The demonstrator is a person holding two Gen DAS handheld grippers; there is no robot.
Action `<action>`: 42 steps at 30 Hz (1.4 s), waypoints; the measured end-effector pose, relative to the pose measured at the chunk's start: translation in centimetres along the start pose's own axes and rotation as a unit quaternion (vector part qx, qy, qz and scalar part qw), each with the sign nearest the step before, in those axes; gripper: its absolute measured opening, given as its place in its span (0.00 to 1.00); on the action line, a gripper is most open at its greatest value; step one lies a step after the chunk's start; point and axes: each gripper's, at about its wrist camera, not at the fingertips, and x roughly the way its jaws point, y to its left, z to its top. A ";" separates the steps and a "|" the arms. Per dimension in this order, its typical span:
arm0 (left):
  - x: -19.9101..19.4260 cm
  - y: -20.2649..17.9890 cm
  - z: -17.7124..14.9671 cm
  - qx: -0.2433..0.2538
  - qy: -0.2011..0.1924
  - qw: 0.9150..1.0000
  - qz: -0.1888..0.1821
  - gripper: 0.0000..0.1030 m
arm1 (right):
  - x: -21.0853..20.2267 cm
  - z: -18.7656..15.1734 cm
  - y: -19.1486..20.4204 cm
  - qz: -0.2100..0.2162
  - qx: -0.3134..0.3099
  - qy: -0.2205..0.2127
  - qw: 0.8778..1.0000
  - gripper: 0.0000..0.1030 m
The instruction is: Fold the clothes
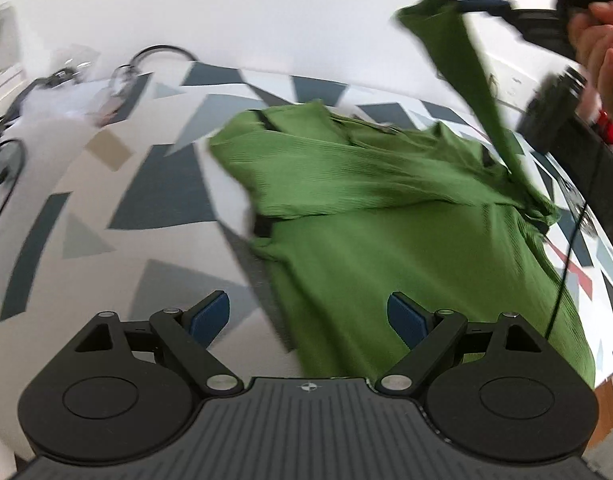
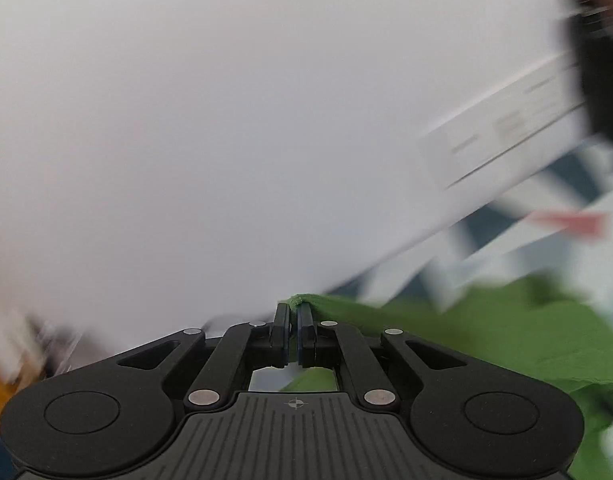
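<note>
While lying mostly spread on the patterned table (image 1: pixel 106 184), the green garment (image 1: pixel 386 240) is rising at one corner, a strip stretching up to the right gripper (image 2: pixel 293 316), whose jaws are pinching that fabric. Ahead of the left gripper (image 1: pixel 308 312), jaws spread wide and holding nothing, the body is resting. Judgement: folding is barely starting; nearly all folds are remaining.

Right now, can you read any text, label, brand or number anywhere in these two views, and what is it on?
No text can be read in either view.
White panel by the wall: grey marks that may be print, too blurred to read.
Crosshair symbol on the left gripper body: a sign only, no letters.
Same crosshair on the right gripper, which is shut on the green garment.
Garment and patterned cover: no lettering visible.
</note>
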 end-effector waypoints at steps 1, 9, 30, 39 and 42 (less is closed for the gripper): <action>-0.2 0.4 0.1 -0.007 -0.003 1.000 0.002 0.85 | 1.1 -0.6 1.0 0.004 -0.013 0.025 1.000 0.30; 2.2 1.9 4.3 -0.065 -0.007 0.997 -0.040 0.85 | 1.4 -1.7 -3.7 -0.098 0.009 0.036 0.994 0.34; 17.1 1.6 13.7 -0.228 0.073 0.968 -0.080 0.52 | -6.7 -4.9 -22.4 -0.201 0.220 0.001 0.955 0.35; 15.3 0.0 14.5 -0.202 0.010 0.977 -0.061 0.04 | -9.0 -5.3 -23.8 -0.166 0.315 -0.037 0.934 0.41; 14.8 -0.6 14.8 -0.185 0.011 0.982 -0.047 0.04 | -9.1 -6.1 -24.7 -0.148 0.353 -0.027 0.923 0.42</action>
